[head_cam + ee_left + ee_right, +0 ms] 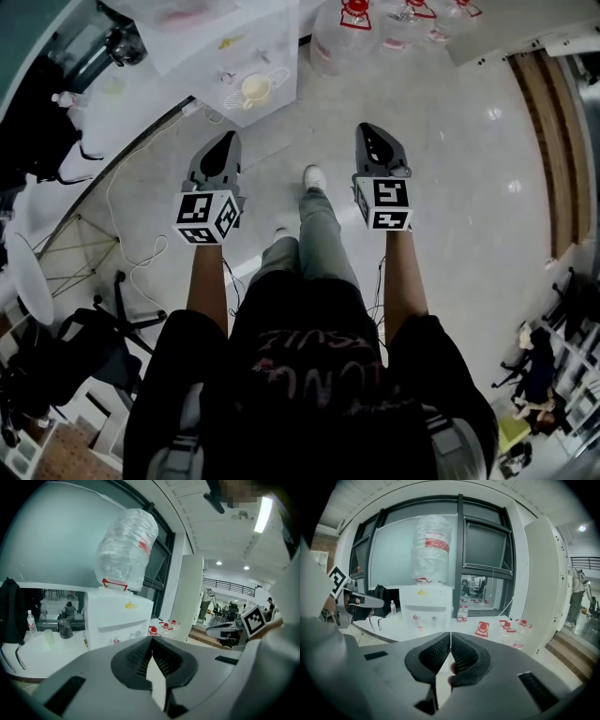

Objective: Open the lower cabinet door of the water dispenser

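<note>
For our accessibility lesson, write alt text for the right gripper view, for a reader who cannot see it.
A shut right claw fills the foreground; beyond it stands a white water dispenser with a big bottle on top. Red-capped bottles sit on the floor at right.

Clear run ahead
Bare pale floor (450,169) reaches the white boxy water dispenser (279,52); clear red-capped bottles (339,39) crowd beside it.

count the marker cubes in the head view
2. The left cube sits on the left gripper, the right cube on the right gripper. None seems hidden.
</note>
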A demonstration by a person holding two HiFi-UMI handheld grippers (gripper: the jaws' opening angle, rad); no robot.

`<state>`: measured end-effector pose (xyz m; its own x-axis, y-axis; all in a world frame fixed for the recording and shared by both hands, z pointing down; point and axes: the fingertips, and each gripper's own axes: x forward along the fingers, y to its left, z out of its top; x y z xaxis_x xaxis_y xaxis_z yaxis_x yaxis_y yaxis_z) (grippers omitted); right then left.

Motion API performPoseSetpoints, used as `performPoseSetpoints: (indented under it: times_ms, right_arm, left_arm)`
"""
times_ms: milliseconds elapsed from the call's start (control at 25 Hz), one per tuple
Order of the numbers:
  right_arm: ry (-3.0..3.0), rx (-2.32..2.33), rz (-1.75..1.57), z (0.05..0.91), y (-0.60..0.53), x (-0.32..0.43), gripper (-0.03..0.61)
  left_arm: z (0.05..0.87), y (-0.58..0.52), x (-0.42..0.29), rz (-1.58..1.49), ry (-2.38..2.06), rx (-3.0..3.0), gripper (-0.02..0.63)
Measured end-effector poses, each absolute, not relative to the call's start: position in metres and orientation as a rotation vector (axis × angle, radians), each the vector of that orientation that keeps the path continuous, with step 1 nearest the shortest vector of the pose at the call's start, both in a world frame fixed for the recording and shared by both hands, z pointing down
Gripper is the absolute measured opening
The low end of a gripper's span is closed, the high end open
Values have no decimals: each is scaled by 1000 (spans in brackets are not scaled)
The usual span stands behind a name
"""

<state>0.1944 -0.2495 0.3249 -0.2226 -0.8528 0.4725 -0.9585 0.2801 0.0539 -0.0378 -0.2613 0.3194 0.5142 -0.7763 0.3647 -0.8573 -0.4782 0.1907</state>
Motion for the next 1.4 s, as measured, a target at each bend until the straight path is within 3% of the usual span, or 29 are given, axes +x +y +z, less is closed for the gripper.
performPoseSetpoints:
  times_ms: [1400]
  right_arm:
    - [-2312, 1472, 343, 629, -350, 186, 17]
  left_arm:
    - [631, -318, -47, 310, -1540, 2315, 12]
